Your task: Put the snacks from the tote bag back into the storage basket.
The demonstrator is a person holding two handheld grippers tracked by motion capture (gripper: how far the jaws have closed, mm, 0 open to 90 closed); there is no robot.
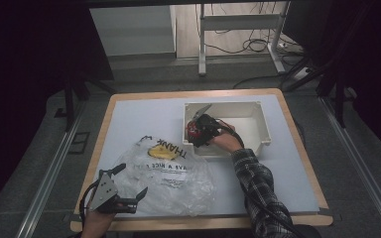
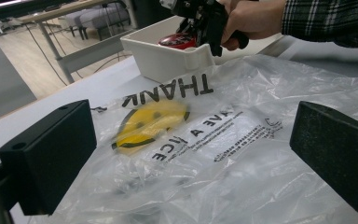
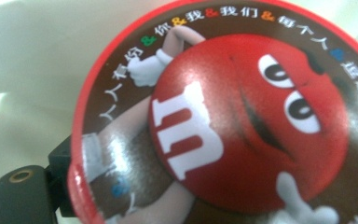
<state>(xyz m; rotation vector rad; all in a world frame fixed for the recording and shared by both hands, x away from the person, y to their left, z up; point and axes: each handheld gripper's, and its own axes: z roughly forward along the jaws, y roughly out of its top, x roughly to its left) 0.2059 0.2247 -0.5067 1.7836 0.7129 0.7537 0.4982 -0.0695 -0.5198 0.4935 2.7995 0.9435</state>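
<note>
Bins: one (image 1: 258, 130) | bags: one (image 1: 173, 173) | left jaws apart | right jaws gripping candy tin (image 3: 233, 126)

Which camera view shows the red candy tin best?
The right gripper view: the red candy tin is close, with its lid picture and printed characters legible. The high view gives a small red patch by the right gripper inside the white box. The left gripper view shows a red sliver.

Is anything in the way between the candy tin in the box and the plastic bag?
Yes. The white box's near wall stands between the round red candy tin at the right gripper and the plastic bag on the table, so it would probably need lifting over the rim.
</note>
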